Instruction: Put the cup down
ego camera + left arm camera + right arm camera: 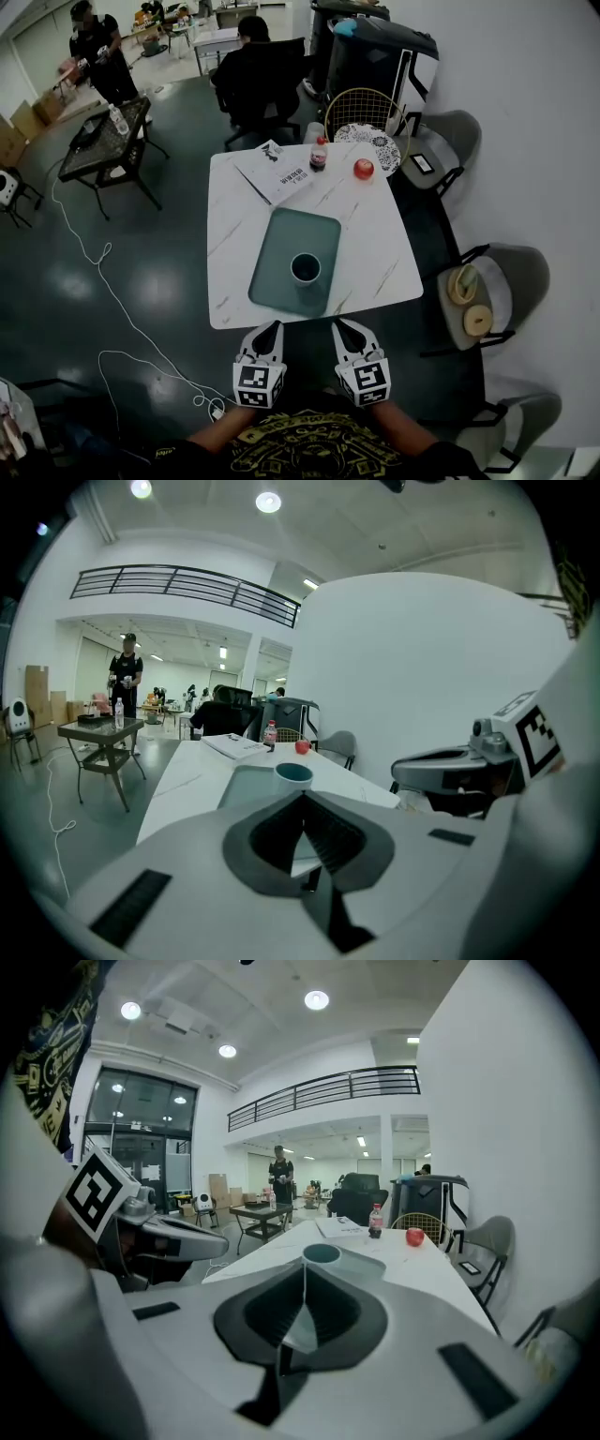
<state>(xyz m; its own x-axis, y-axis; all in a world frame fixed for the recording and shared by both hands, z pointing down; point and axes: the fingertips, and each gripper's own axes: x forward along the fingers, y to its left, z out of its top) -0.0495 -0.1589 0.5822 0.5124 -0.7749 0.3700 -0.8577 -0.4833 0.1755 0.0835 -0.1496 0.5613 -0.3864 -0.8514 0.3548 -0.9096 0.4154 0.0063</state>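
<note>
Cup (pixel 305 268) stands on the tray (pixel 281 239), close to the tray's near edge. Its mouth is up, so its long way runs straight up and down. To me it looks put down already, and nothing is touching it.

Both of my grippers hang on my side of the tray, off the edge of the white table (pixel 375 253). The left gripper (pixel 273 327) has its jaws pressed together with nothing in them. The right gripper (pixel 341 325) is the same: jaws together and empty.

From the jaws, the cup is straight ahead and sits between the two grippers. I cannot say which one is nearer; they look about even. If I had to reach for it, I think I would go forward over the tray's near edge. Nothing stands in that path.

Other things are all past the far side of the tray. A book (pixel 274 172) lies just beyond the tray's far left corner. A small bottle (pixel 319 155) stands beyond that, and a red round thing (pixel 364 169), maybe an apple, is off toward the far right. Chairs (pixel 506 281) stand to the right of the tray, off the table. None of these is near the cup.
</note>
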